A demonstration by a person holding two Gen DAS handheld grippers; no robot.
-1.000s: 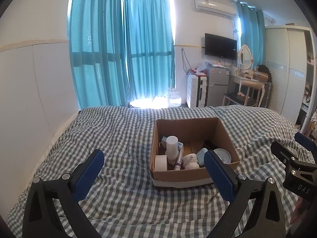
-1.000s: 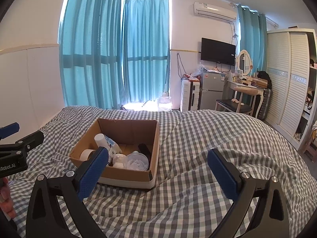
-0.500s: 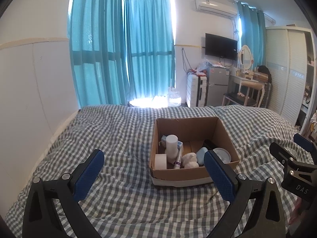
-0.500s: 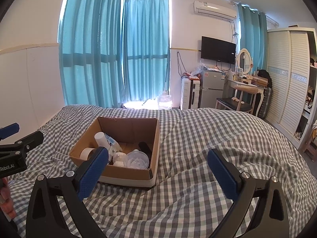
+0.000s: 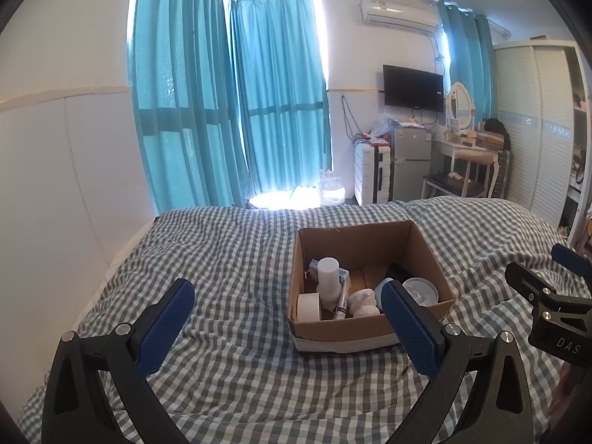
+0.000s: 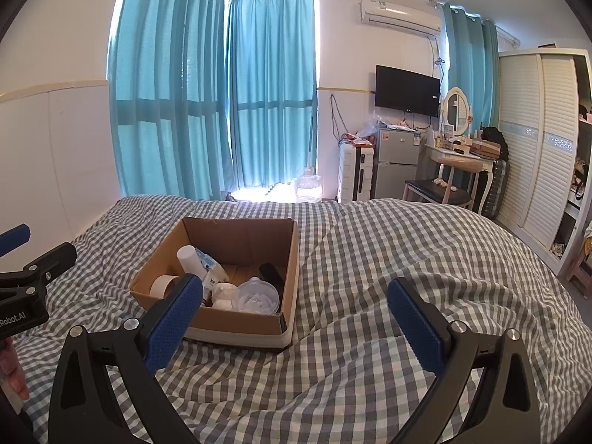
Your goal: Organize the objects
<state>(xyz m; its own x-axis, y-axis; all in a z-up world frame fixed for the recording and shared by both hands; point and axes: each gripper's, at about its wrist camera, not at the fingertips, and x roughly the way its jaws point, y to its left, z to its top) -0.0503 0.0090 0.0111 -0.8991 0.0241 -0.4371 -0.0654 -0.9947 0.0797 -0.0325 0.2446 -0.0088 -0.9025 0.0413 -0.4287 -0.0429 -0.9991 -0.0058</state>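
An open cardboard box point(image 5: 355, 240) point(image 6: 236, 233) sits on the checked bedspread point(image 5: 222, 259) point(image 6: 407, 259). Inside it I see a white cylinder bottle point(image 5: 328, 277) point(image 6: 188, 257), a tape roll point(image 5: 309, 307) point(image 6: 164, 284), a clear round lid point(image 5: 420, 290) point(image 6: 256, 298), a white lumpy object point(image 5: 362, 302), a tube and a black item point(image 6: 272, 274). My left gripper point(image 5: 286, 327) hovers open in front of the box, holding nothing. My right gripper point(image 6: 296, 323) is open too, to the right of the box and near its front corner.
Teal curtains point(image 5: 229, 111) cover the windows behind the bed. A white wall panel point(image 5: 55, 185) runs along the left. A fridge point(image 6: 396, 162), suitcase, dressing table with chair point(image 6: 444, 188) and wardrobe point(image 6: 536, 140) stand beyond the bed at the right.
Both views have barely shifted; the box sits at nearly the same place. Both grippers stay open.
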